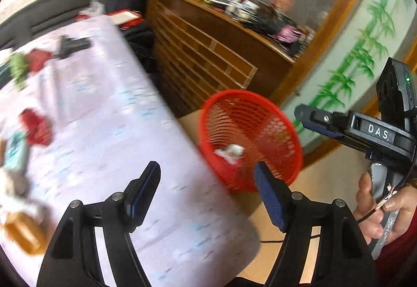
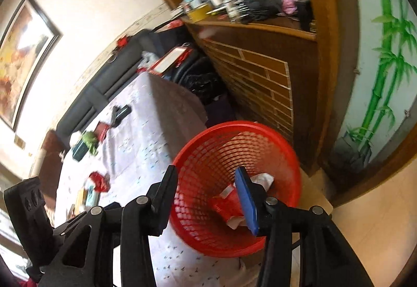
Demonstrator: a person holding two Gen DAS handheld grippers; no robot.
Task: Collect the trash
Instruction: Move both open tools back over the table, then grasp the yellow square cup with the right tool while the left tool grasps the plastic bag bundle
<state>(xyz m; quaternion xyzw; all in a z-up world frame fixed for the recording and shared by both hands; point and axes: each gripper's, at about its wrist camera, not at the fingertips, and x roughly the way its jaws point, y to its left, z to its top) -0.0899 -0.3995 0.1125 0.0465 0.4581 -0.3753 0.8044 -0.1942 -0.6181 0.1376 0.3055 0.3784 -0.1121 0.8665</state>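
Both the left gripper (image 1: 206, 180) and right gripper (image 2: 207, 189) are held with fingers apart and empty over the red bin (image 2: 234, 154), in which crumpled trash (image 2: 229, 204) is seen, beside the cloth-covered tabletop (image 1: 109, 114) strewn with wrappers (image 1: 35, 126).

Both the left gripper (image 1: 206, 193) and the right gripper (image 2: 206, 195) are black with blue pads and silver screws; one body reads "DAS". The sleeve (image 1: 401, 255) looks dark red, perhaps.
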